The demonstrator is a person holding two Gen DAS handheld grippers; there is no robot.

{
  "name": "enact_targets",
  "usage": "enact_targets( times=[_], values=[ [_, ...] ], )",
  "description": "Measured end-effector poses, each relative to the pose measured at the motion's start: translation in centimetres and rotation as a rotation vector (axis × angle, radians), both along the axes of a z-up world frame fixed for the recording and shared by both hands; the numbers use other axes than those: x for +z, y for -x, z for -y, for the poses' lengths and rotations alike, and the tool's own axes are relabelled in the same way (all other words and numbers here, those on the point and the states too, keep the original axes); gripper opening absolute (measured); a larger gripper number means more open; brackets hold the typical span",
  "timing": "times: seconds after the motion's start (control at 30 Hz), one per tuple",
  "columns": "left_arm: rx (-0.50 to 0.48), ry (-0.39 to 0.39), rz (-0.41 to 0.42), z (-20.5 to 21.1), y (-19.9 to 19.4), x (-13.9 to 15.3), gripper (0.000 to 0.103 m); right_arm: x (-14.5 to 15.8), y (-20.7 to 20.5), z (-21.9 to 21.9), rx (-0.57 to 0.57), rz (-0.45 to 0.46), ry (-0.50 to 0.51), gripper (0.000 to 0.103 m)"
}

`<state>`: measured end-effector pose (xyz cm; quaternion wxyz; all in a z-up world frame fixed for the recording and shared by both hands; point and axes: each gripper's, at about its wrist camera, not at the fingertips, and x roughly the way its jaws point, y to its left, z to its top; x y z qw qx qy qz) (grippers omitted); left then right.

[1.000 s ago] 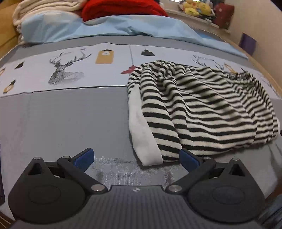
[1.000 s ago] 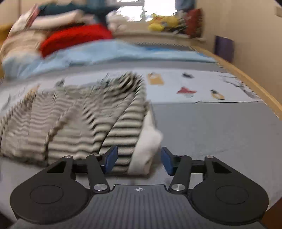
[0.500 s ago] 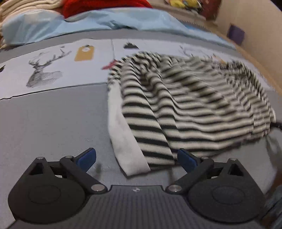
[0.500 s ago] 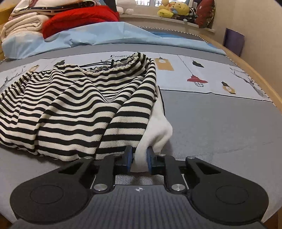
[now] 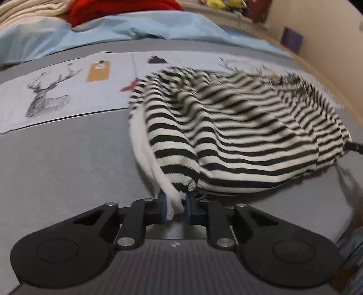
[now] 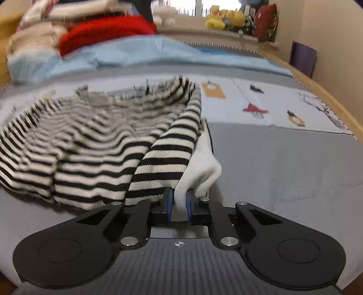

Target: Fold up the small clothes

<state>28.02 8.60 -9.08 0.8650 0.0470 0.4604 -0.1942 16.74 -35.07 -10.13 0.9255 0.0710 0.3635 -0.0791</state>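
Note:
A small black-and-white striped garment [image 5: 238, 136] with a white lining lies bunched on the grey bed cover [image 5: 68, 170]. My left gripper [image 5: 175, 204] is closing, and its blue pads [image 5: 163, 207] pinch the white-edged near corner of the garment. In the right wrist view the same garment [image 6: 113, 147] spreads to the left. My right gripper [image 6: 179, 203] is closing too, its blue pads [image 6: 169, 204] pressing on the white corner [image 6: 199, 168] at the garment's other near end. Both corners are raised slightly off the cover.
A printed panel with a deer [image 5: 45, 99] and tags crosses the cover behind the garment. Further back lie a light blue sheet [image 6: 158, 56], a red blanket [image 6: 106, 31], cream folded blankets [image 6: 34, 38] and plush toys [image 6: 226, 18]. The wooden bed edge [image 6: 329, 99] runs along the right.
The left gripper went from wide open to shut on the white corner. The right gripper closed on its corner half a second ago and holds it; both corners are slightly lifted.

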Motion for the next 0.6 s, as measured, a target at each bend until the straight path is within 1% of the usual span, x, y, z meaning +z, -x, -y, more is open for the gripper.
enact_targets(
  times=[0.07,0.1,0.13,0.17,0.2,0.23,0.27,0.3,0.33,0.37,0.43,0.47,0.5,0.53,0.57,0.6],
  values=[
    [0.016,0.004,-0.004,-1.3,0.0,0.1,0.011,0.6,1.1,1.7,-0.037,0.037,-0.08,0.011],
    [0.02,-0.001,0.0,-1.8,0.0,0.1,0.009,0.6,1.5,2.4,-0.055,0.047,-0.101,0.011],
    [0.033,-0.02,0.013,-2.3,0.0,0.1,0.009,0.7,1.9,3.0,-0.071,0.056,-0.12,0.007],
    [0.048,-0.039,0.023,-2.7,0.0,0.1,0.005,0.7,2.2,3.4,-0.088,0.061,-0.124,0.0],
    [0.08,-0.066,0.028,-3.2,-0.1,0.0,0.0,0.8,2.6,3.9,-0.147,0.073,-0.055,0.0],
    [0.114,-0.111,0.05,-3.7,-0.2,-0.1,0.0,0.9,2.9,4.7,-0.187,0.082,-0.038,0.0],
    [0.138,-0.133,0.057,-4.3,-0.4,-0.2,0.0,1.0,3.4,6.0,-0.227,0.099,-0.089,0.0],
    [0.161,-0.119,0.053,-4.9,-0.6,-0.1,0.0,1.0,3.9,7.3,-0.268,0.109,-0.129,0.0],
    [0.169,-0.077,0.028,-5.5,-0.9,0.0,0.0,0.8,4.1,7.9,-0.292,0.099,-0.122,0.0],
    [0.167,-0.053,0.012,-5.7,-1.0,0.0,0.0,0.6,4.2,8.3,-0.302,0.091,-0.131,0.0],
    [0.14,-0.055,0.014,-5.0,-0.9,0.0,0.0,0.3,4.2,8.6,-0.277,0.088,-0.245,0.0],
    [0.112,-0.055,0.02,-4.4,-0.7,0.1,0.002,0.2,4.0,8.1,-0.24,0.081,-0.29,0.003],
    [0.099,-0.054,0.028,-4.0,-0.4,0.1,0.005,0.3,3.8,7.4,-0.206,0.076,-0.294,0.004],
    [0.08,-0.049,0.03,-3.5,-0.2,0.2,0.009,0.4,3.6,6.5,-0.166,0.072,-0.276,0.01],
    [0.065,-0.049,0.029,-3.0,0.0,0.1,0.021,0.5,3.3,5.4,-0.116,0.068,-0.254,0.017],
    [0.059,-0.058,0.028,-2.6,0.1,0.0,0.037,0.5,3.0,4.1,-0.064,0.055,-0.222,0.033]
  ],
)
